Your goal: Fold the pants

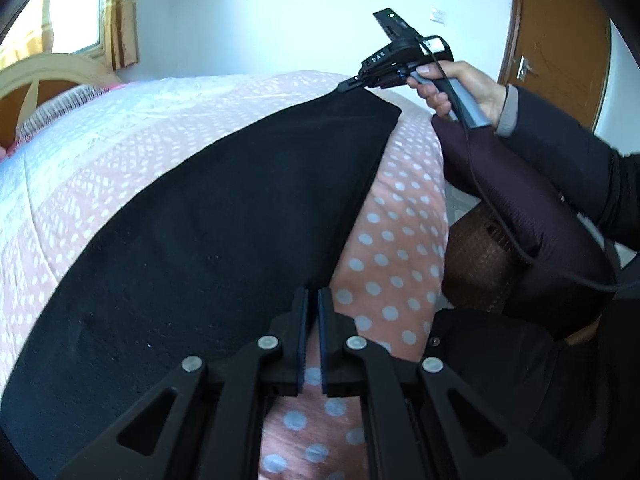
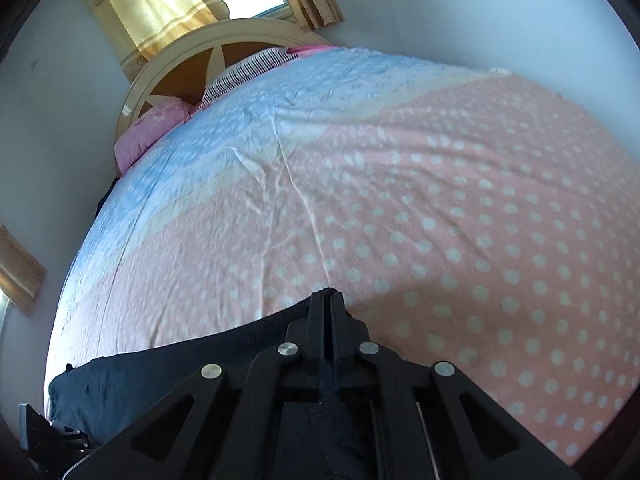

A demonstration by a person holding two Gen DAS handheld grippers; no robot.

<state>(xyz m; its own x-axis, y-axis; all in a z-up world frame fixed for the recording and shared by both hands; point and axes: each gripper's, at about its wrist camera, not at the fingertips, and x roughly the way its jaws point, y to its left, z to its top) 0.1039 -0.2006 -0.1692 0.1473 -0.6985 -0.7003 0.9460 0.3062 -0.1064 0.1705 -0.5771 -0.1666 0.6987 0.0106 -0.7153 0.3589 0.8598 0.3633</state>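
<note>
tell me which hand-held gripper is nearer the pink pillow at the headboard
Right. The right hand-held gripper grips the black pants at their far end, towards the pink pillow; the left hand-held gripper sits at their near end, farther away.

Beyond the flat black fabric pants [image 1: 224, 216], the pink white-dotted bedspread [image 2: 460, 208] lies open toward the cream wooden headboard [image 2: 168, 64], where a pink pillow [image 2: 152, 128] crowds that edge.

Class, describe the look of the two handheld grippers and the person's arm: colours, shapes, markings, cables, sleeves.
The left gripper is black, with triangular cut-outs, silver rivets and blue-edged fingers. The right gripper is black, marked "DAS", with a green light, grey handle and black cable. The hand is bare, with a dark sleeve over a grey cuff.
</note>
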